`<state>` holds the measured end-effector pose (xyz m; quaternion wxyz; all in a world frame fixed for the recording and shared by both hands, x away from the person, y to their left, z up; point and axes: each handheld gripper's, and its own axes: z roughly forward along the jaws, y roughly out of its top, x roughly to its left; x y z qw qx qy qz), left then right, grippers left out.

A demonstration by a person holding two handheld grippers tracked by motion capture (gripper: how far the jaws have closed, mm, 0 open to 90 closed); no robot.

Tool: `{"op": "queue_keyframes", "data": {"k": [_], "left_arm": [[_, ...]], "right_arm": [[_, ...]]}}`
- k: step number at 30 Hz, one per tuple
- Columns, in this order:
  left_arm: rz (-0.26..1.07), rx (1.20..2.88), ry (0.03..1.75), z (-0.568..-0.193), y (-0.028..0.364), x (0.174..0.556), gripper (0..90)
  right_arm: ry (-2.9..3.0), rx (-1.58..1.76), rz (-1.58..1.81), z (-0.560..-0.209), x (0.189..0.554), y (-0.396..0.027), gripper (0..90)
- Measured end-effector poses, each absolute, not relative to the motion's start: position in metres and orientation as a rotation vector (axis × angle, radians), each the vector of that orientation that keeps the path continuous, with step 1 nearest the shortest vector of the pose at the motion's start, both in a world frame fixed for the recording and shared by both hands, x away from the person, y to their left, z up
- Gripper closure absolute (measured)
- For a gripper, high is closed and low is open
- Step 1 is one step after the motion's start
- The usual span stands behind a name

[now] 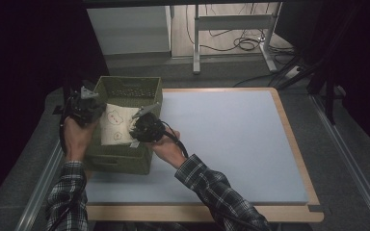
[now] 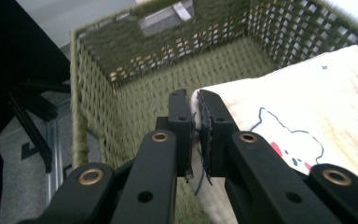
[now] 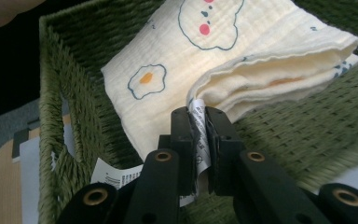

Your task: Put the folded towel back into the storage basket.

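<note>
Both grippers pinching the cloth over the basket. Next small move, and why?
Probably lower both together until the folded cloth lies on the basket floor, then open. The left hand-held gripper and right hand-held gripper each clamp an edge, and the cloth sits inside the walls.

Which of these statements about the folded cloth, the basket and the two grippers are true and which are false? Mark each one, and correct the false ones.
1. The left gripper is shut on an edge of the folded cloth. True.
2. The right gripper hangs open above the cloth. False: it is shut on the cloth's white label at a corner.
3. The cloth is over the green woven basket. True.
4. The basket stands at the table's right edge. False: it stands at the left.
5. The cloth is plain. False: it has drawn figures.
</note>
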<state>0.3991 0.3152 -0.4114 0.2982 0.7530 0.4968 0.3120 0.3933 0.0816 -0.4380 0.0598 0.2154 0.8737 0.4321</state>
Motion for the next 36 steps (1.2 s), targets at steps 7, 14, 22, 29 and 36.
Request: {"op": "queue_keyframes", "data": {"k": [7, 14, 22, 29, 36], "left_arm": [[0.824, 2.024, 1.342, -0.427, 0.324, 0.398, 84.2], [0.814, 2.058, 1.338, -0.434, 0.322, 0.404, 84.1], [0.803, 2.131, 1.321, -0.441, 0.310, 0.414, 83.8], [0.802, 2.180, 1.319, -0.447, 0.302, 0.421, 83.5], [0.834, 2.175, 1.339, -0.450, 0.297, 0.426, 61.5]], "right_arm": [[2.679, 0.623, 1.244, -0.444, 0.393, 0.097, 82.6], [2.709, 0.604, 1.185, -0.448, 0.393, 0.107, 82.6], [2.722, 0.585, 1.124, -0.447, 0.393, 0.111, 82.1], [2.732, 0.580, 1.074, -0.448, 0.394, 0.113, 80.5], [2.731, 0.602, 1.071, -0.447, 0.398, 0.111, 66.5]]}}
